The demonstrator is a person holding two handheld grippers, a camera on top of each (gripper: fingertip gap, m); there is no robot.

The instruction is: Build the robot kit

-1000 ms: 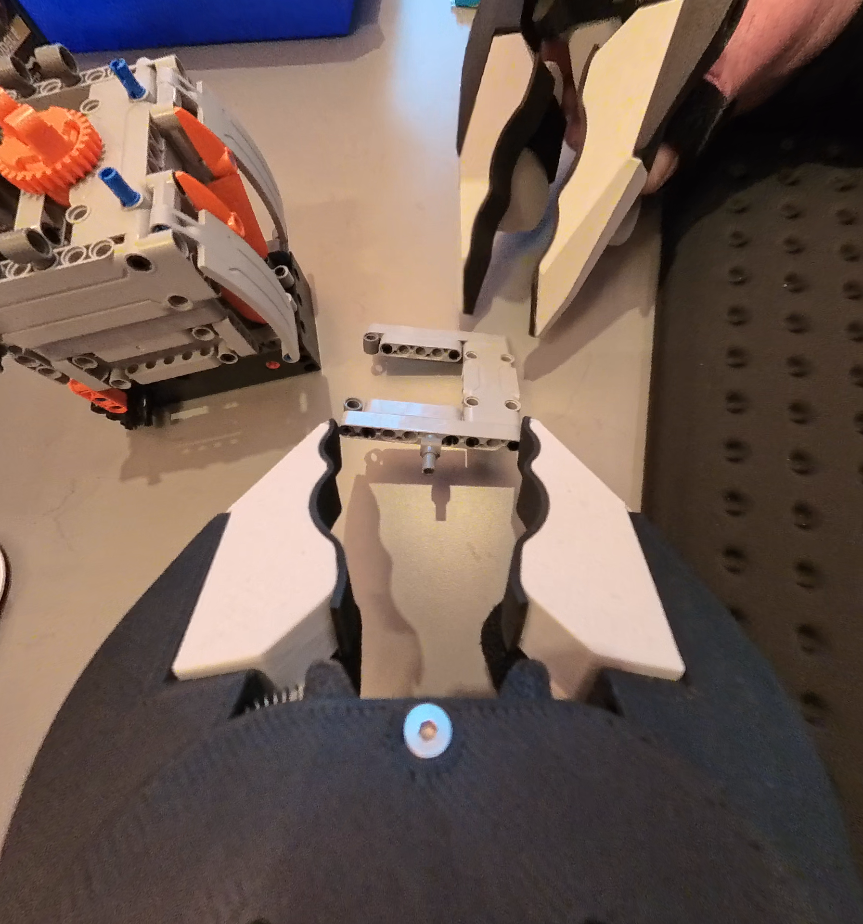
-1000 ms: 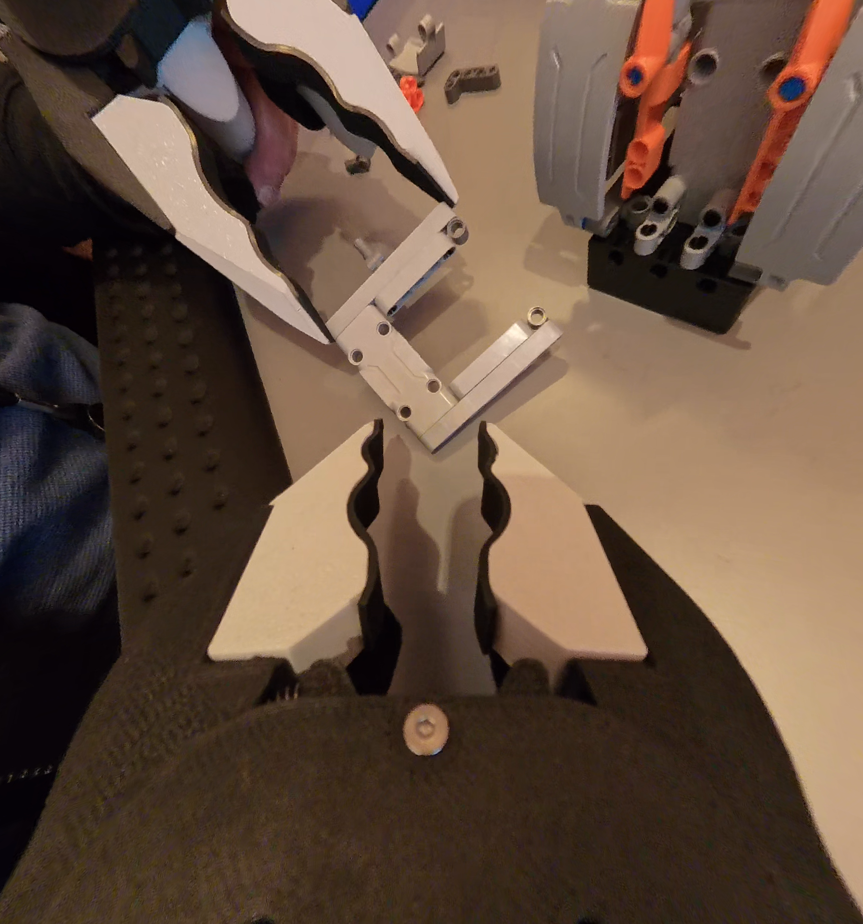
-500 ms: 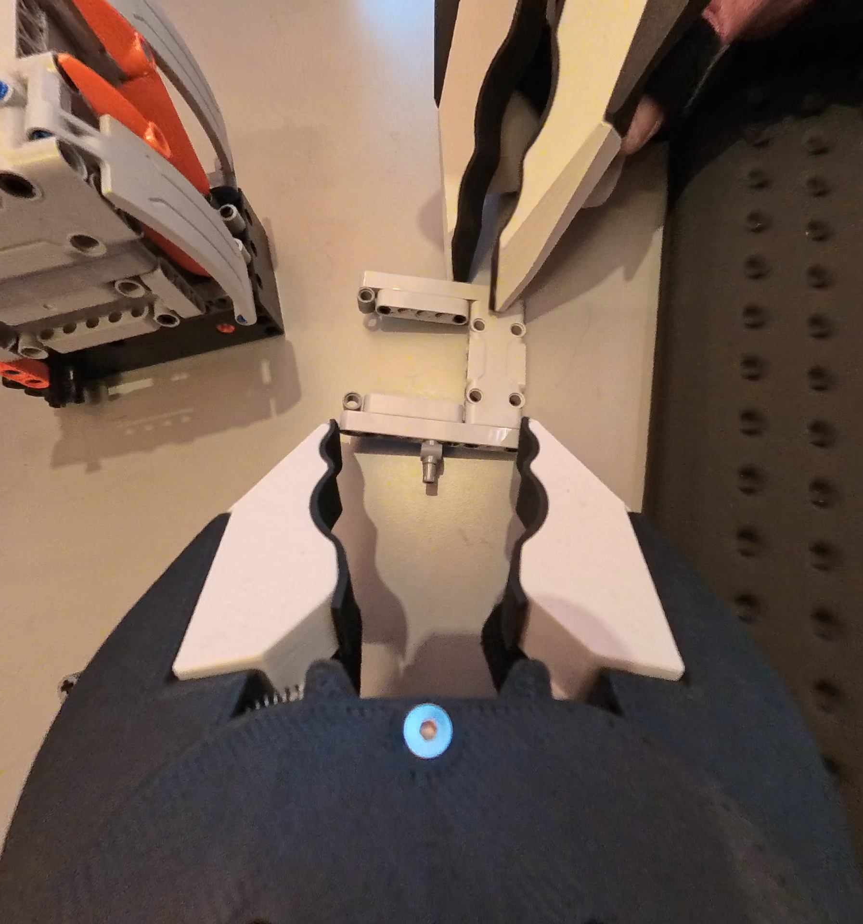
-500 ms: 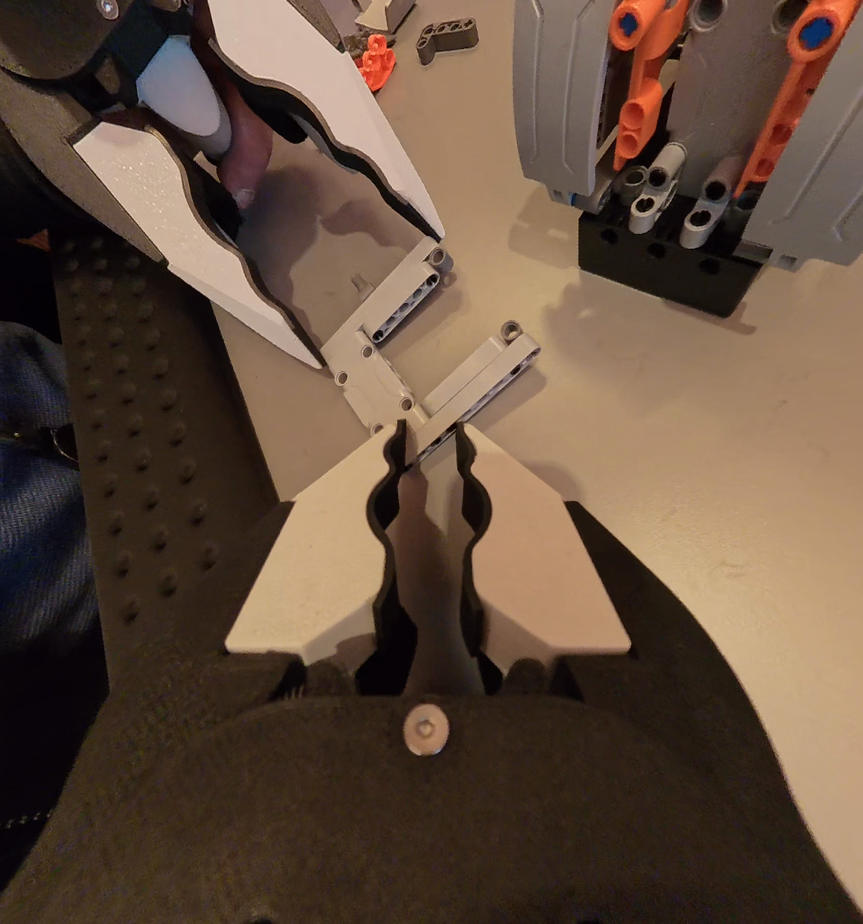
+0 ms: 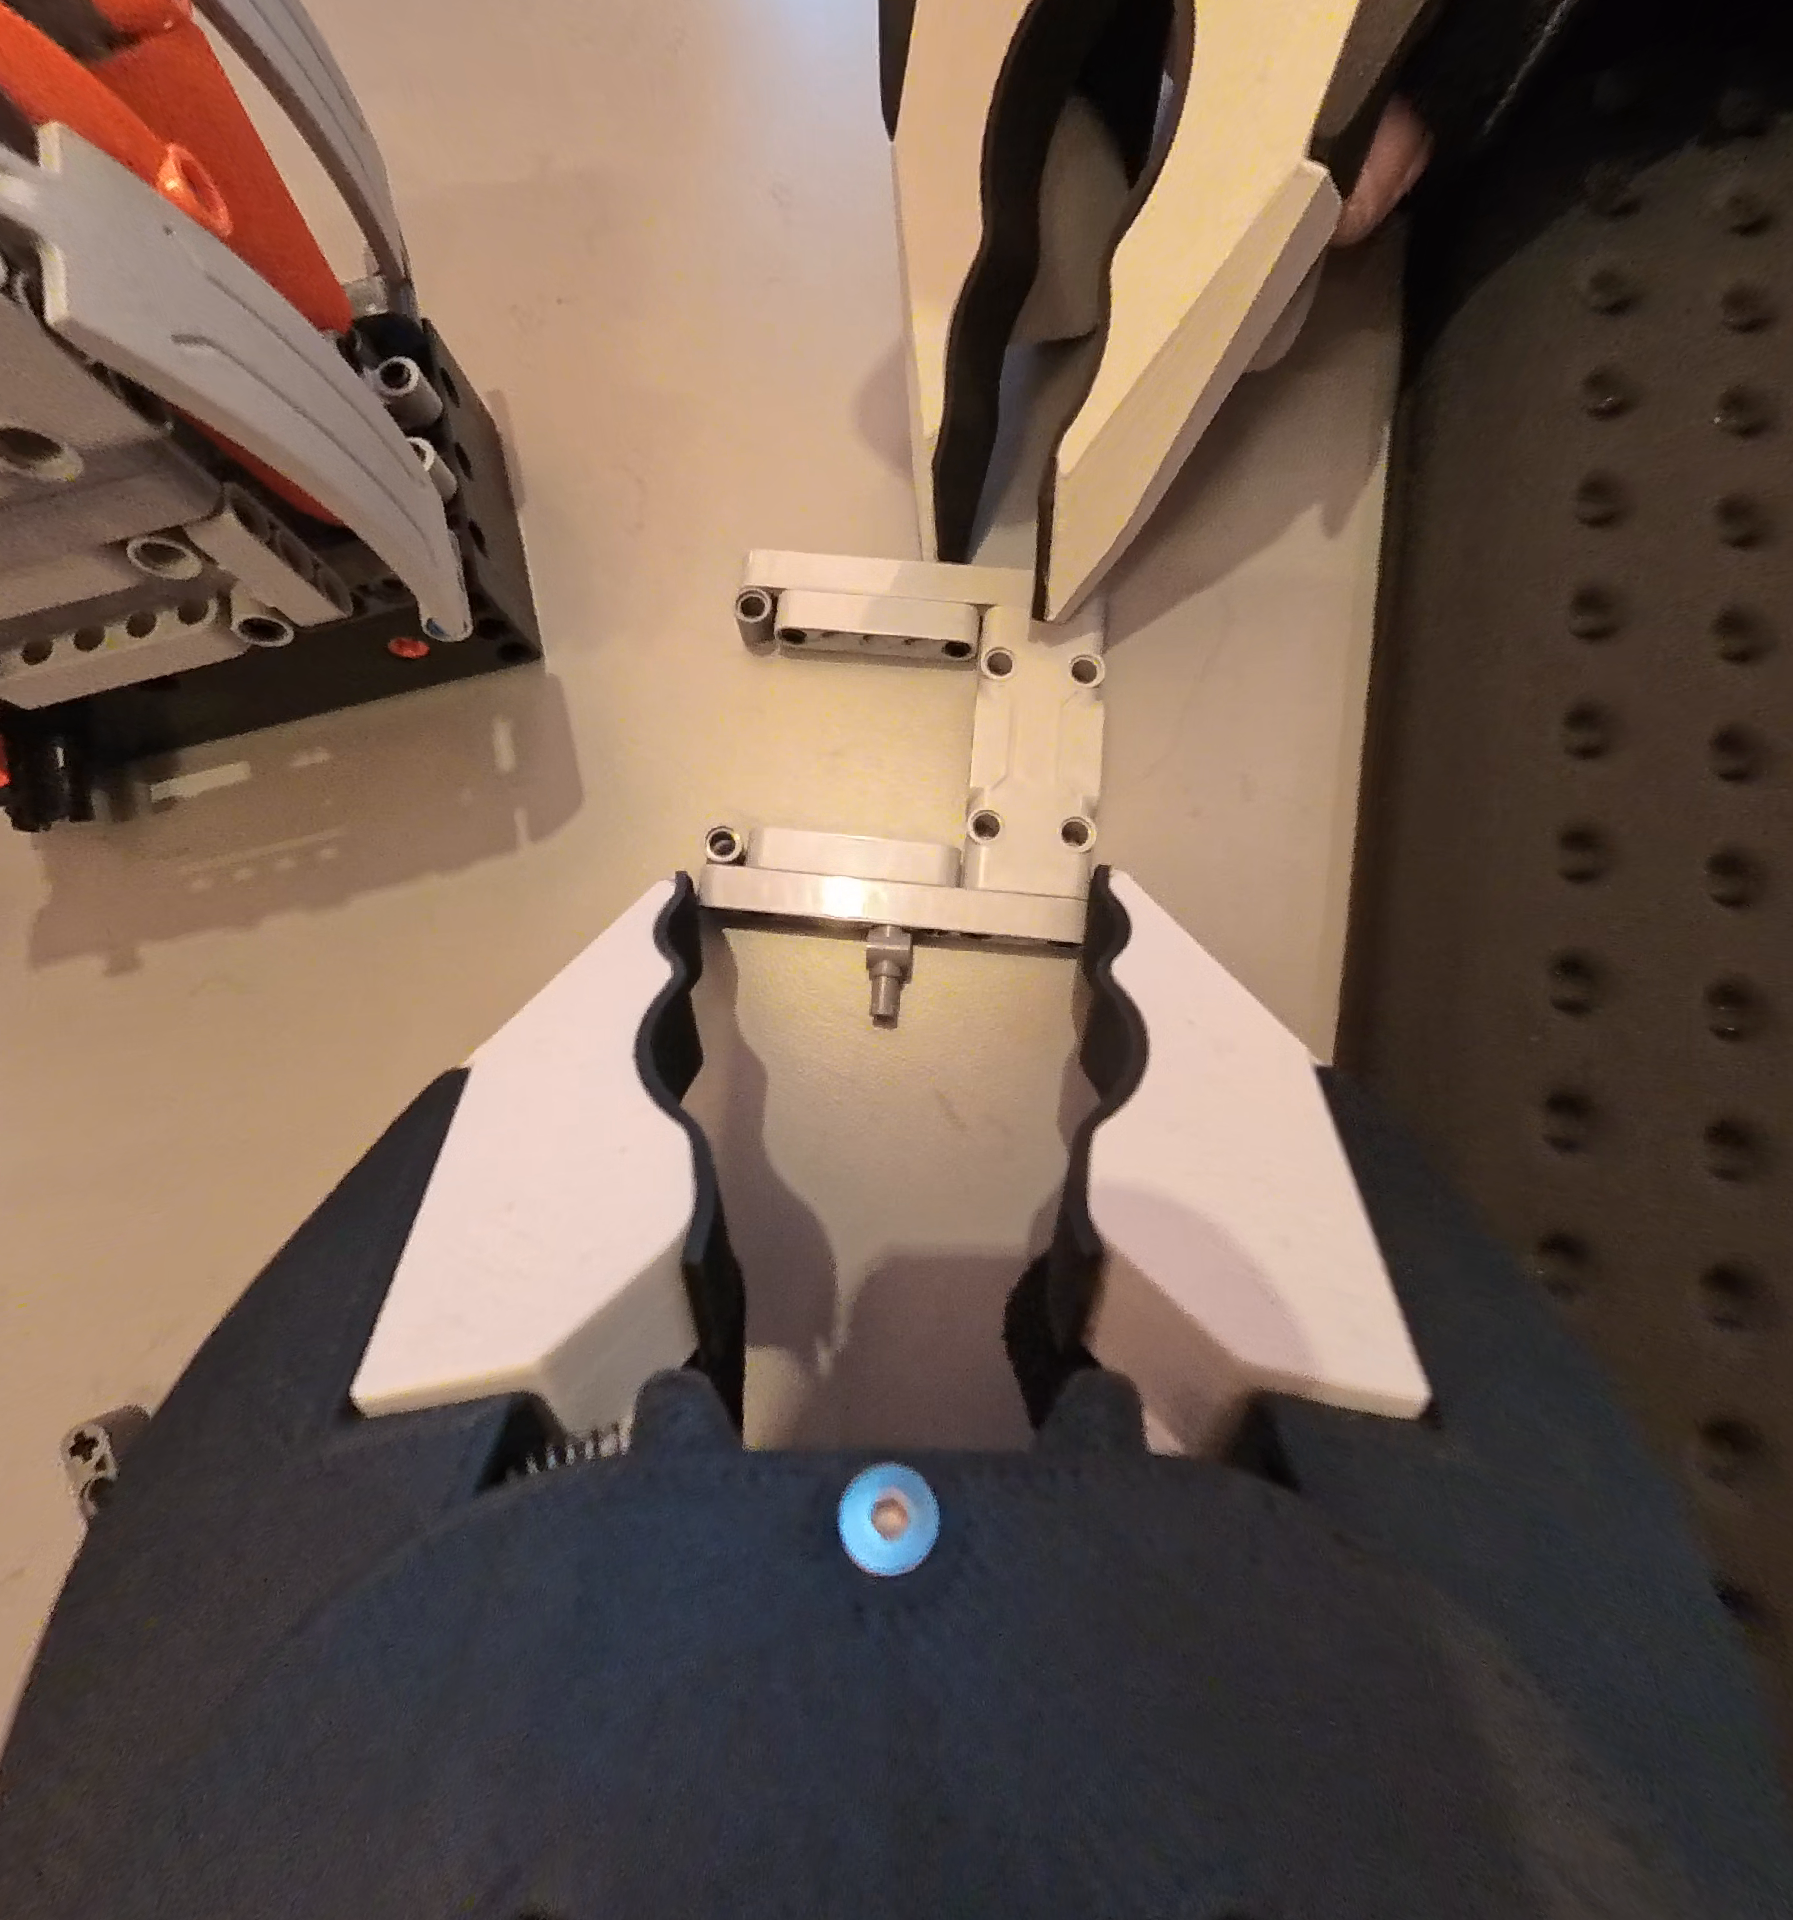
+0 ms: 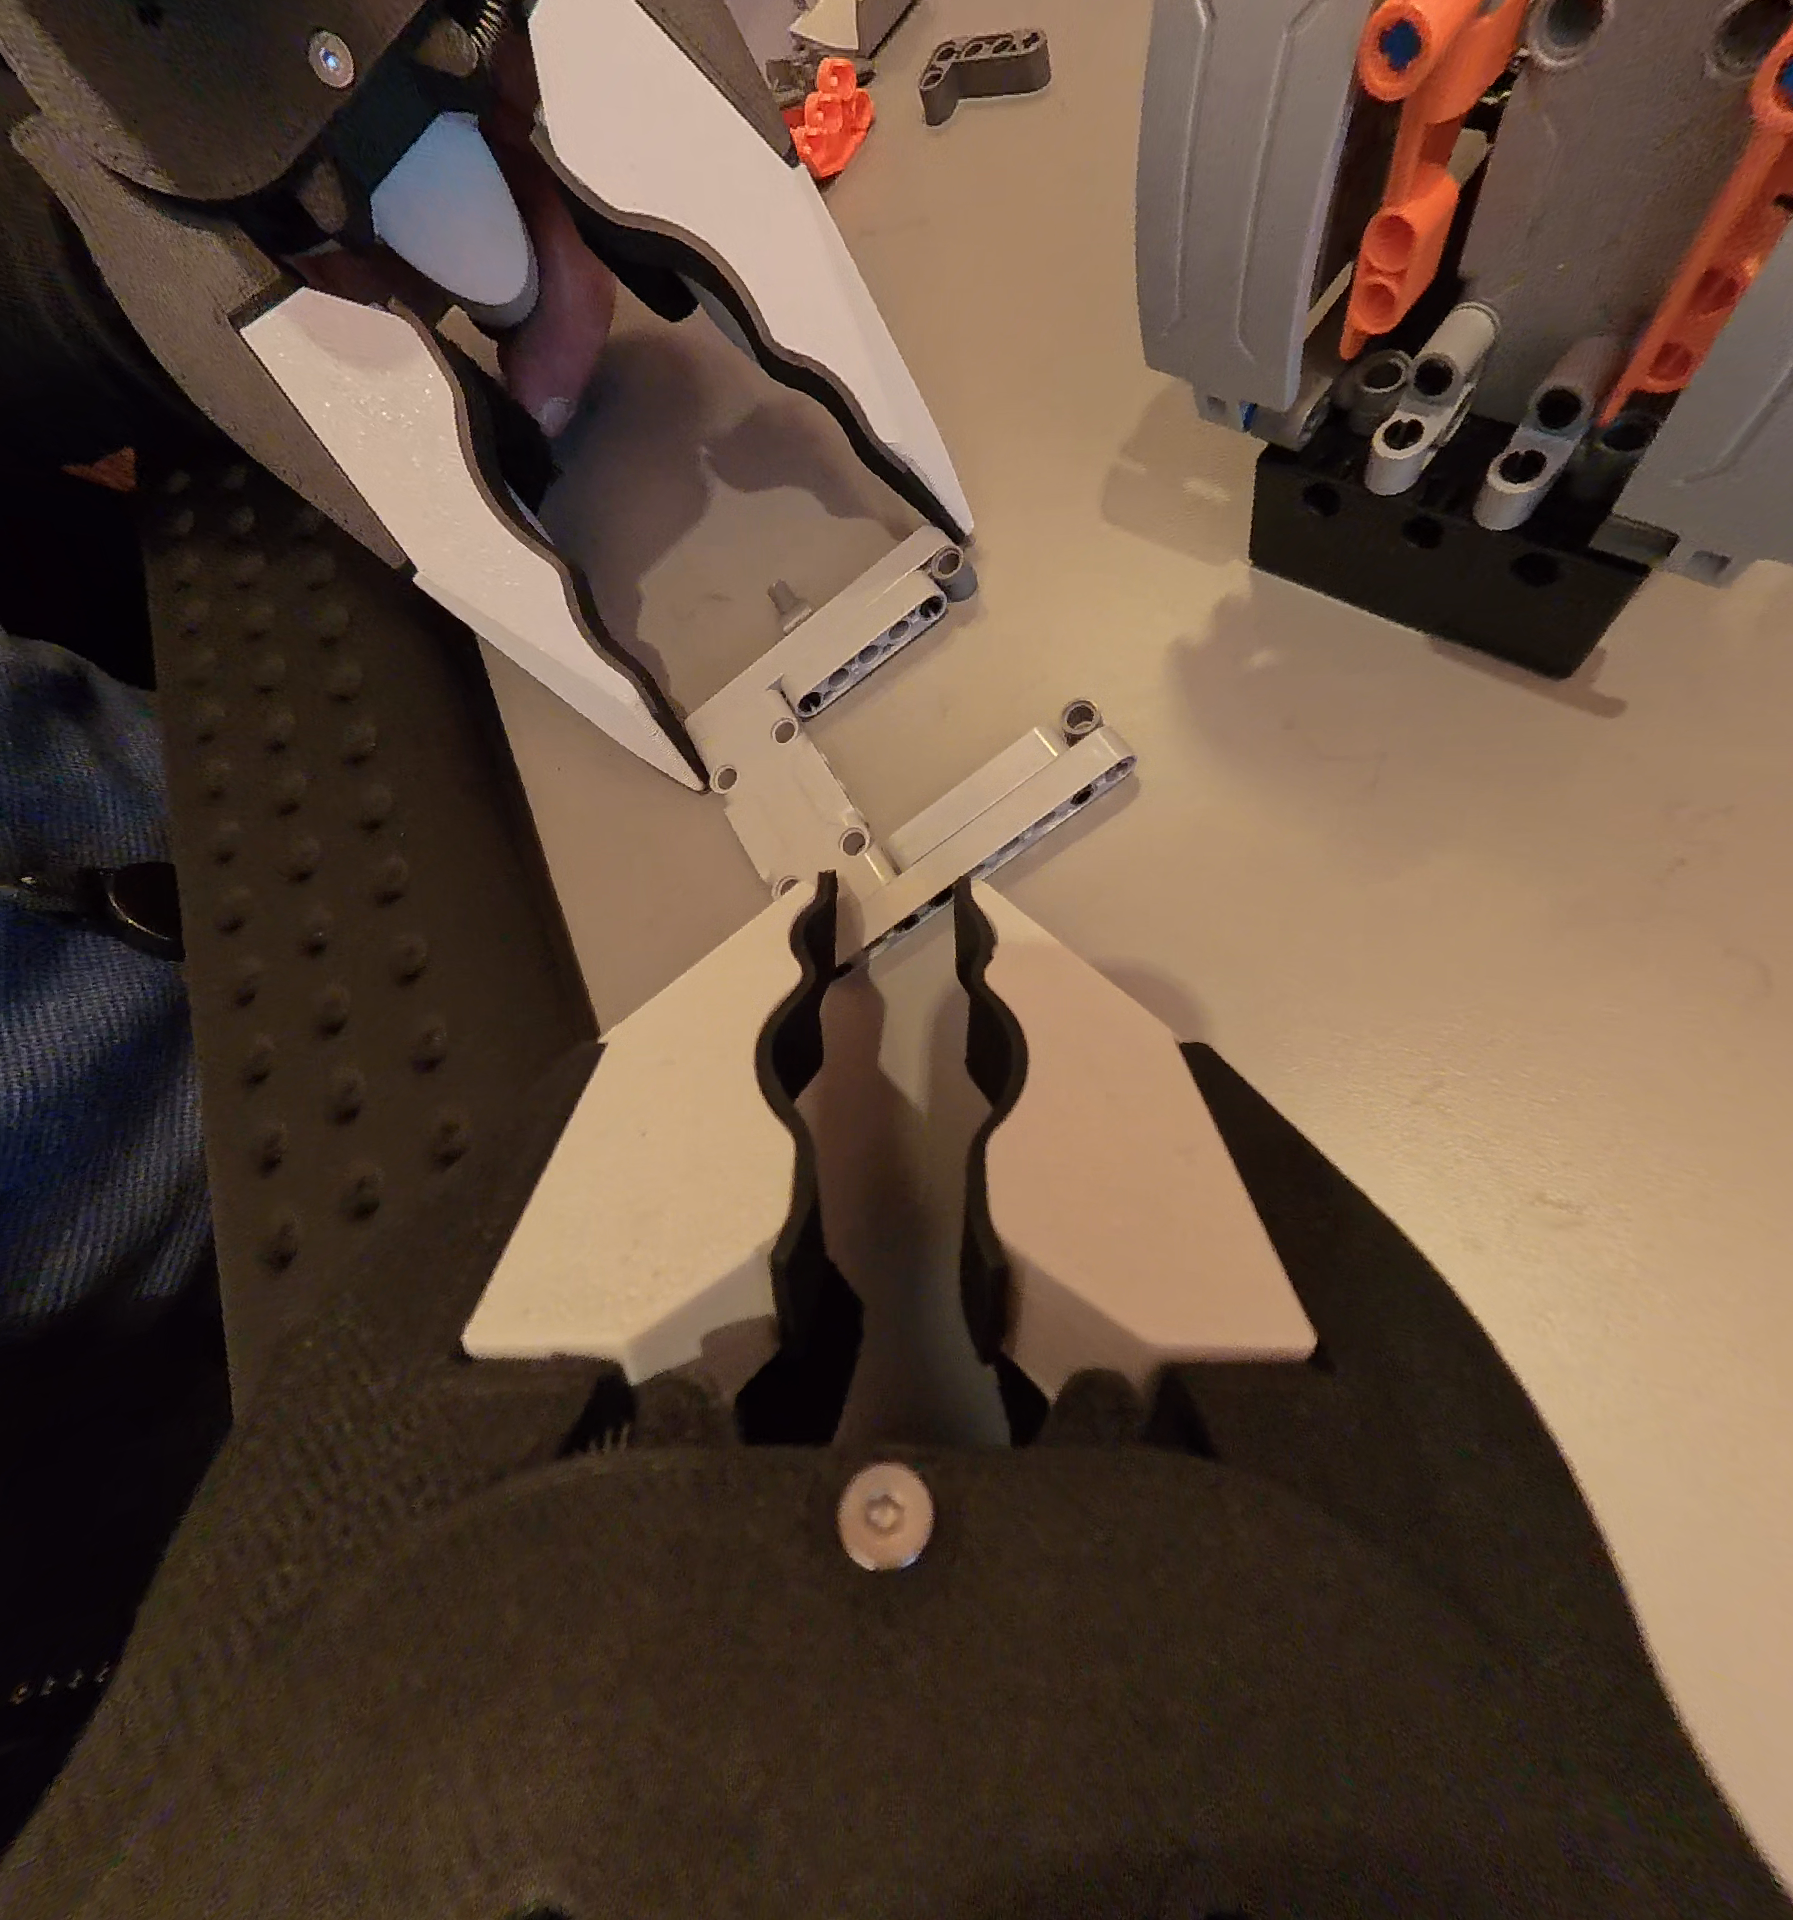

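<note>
A light grey U-shaped plastic building-brick bracket lies flat on the beige bench, just beside a dark studded mat. The left tool straddles the bracket's near beam, fingers spread, each tip at or just beside one end of the beam; a small grey pin points back between them. The right tool has its fingers drawn close on the corner of the other beam; whether they actually clamp it cannot be told. A large grey, orange and black brick model stands near on the bench.
</note>
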